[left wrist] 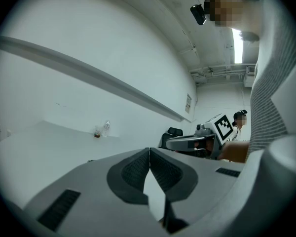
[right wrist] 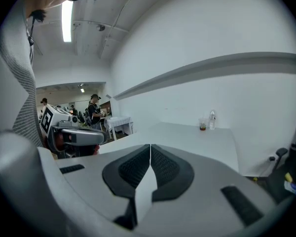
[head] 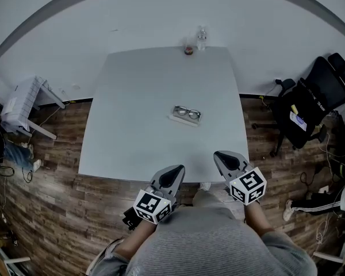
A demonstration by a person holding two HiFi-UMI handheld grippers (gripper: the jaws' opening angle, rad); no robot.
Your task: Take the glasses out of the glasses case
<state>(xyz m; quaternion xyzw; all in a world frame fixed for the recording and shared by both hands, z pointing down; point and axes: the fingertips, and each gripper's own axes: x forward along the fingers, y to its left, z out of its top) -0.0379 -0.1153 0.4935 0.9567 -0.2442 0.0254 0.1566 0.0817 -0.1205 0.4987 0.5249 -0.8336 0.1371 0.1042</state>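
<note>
Holding both grippers low at the near edge of the white table (head: 126, 96), I have them pointed across it, side by side and apart from each other. My left gripper (head: 175, 171) is clenched: in the left gripper view its two ribbed pads (left wrist: 133, 171) meet at the tips with nothing between them, only a thin wedge of pale table showing lower down where they splay. My right gripper (head: 223, 156) is pressed shut the same way; in the right gripper view its pads (right wrist: 164, 168) touch along one line and hold nothing. Neither gripper touches the table or anything on it.

The glasses (head: 187, 112) lie near the middle of the table, a little to my right, resting on the pale glasses case (head: 180, 119). From here I cannot tell how the case is opened. They are well apart from both grippers, out ahead of the right one.

At the far edge of the table stand a small cup (head: 188, 50) and a clear bottle (head: 202, 38), just beside each other. A black office chair (head: 313, 99) sits off to the right on the wooden floor (head: 57, 200).
</note>
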